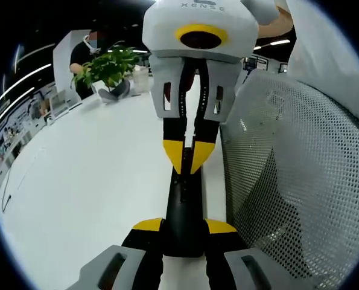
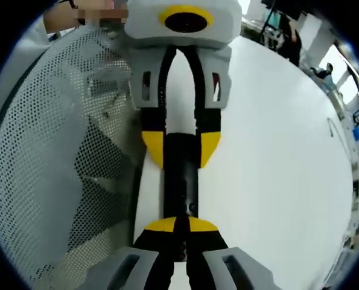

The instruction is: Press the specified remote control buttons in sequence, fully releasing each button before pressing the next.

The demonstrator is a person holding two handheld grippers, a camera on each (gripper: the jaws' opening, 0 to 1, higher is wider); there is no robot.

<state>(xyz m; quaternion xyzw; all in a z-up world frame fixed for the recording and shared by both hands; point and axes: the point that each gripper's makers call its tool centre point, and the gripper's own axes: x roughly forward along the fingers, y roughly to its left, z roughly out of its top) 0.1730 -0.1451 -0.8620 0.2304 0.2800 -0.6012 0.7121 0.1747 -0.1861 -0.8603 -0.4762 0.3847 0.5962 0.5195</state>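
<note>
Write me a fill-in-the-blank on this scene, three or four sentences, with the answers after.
1. The left gripper grips the remote, whose colour is ___.
2. The gripper whose closed yellow tips rest on the remote's top face is the ___ one.
3. The potted plant stands on a table that is ___.
4. The chair beside the table has a back made of ___.

Answers: black; right; white; mesh

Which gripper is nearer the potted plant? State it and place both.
Right, it seems. The right gripper comes in from the potted plant's end of the table, shut tips on the remote; the left gripper clamps the remote farther from the plant.
</note>
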